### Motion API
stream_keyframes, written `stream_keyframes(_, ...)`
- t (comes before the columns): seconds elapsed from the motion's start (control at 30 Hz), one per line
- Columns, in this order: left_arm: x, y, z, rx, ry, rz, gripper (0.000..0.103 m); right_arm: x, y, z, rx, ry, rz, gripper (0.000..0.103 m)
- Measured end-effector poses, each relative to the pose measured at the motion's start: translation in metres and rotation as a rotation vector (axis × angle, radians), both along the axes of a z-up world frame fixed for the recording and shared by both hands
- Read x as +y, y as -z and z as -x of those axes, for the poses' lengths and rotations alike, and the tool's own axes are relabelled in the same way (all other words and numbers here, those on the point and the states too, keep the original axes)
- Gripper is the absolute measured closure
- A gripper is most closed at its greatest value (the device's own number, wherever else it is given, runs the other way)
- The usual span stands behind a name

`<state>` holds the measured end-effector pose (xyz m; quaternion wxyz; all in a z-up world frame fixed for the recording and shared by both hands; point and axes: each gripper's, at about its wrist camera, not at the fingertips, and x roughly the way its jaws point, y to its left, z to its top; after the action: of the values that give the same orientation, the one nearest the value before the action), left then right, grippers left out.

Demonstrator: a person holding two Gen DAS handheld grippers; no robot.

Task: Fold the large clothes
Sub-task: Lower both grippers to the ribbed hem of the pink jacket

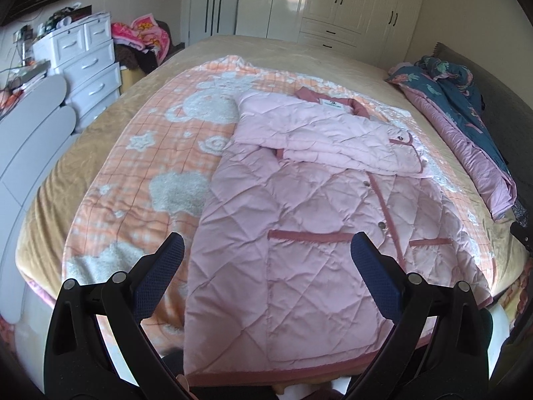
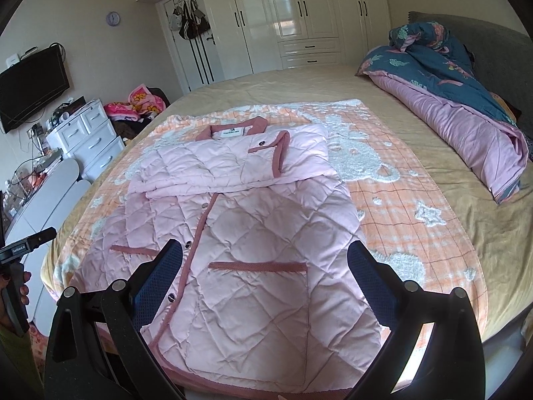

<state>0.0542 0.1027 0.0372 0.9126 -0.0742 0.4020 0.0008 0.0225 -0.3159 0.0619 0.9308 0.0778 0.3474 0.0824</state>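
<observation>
- Pink quilted coat [image 1: 299, 233] lies flat on the orange blanket [image 1: 150, 166] over the bed [image 1: 233, 46], in the left wrist view. Its sleeves are already folded across the chest, below the collar [image 1: 328, 100].
- My left gripper [image 1: 266, 250] hangs above the near part of the coat with the two fingers wide apart and nothing between them. The hem [image 1: 283, 375] is at the near edge of the bed, below the gripper.
- From the right wrist view, the coat [image 2: 250, 250] fills the near middle, with collar [image 2: 233, 130] far and the pocket trim [image 2: 258, 265] near.
- My right gripper [image 2: 265, 256] is also spread, holding nothing, above the pocket area.
- At the far left of this view I see a hand [image 2: 20, 286] holding the other tool.
- I judge the sleeve step is done; next is folding the body in half.
- For this, each gripper must go down to one hem corner, close on it, and carry the hem toward the collar evenly.
</observation>
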Motion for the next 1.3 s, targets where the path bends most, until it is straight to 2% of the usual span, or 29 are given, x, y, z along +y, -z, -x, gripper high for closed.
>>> stream_keyframes(0.43,0.038,0.047,0.017,0.094,-0.014,0.071,0.011,-0.009,0.017,0.002,0.037,0.008,-0.009,0.004)
stream_keyframes(0.6,0.049,0.061,0.025,0.122,-0.008,0.115,0.037,-0.014,0.028,0.002,0.062,0.015,-0.008,0.004)
stream_keyframes(0.83,0.060,0.079,0.031,0.145,-0.010,0.171,0.037,-0.028,0.042,0.009,0.091,0.031,-0.017,0.004)
stream_keyframes(1.3,0.050,0.116,0.022,0.229,0.045,0.194,0.037,-0.058,0.084,0.025,0.221,0.050,-0.051,0.004)
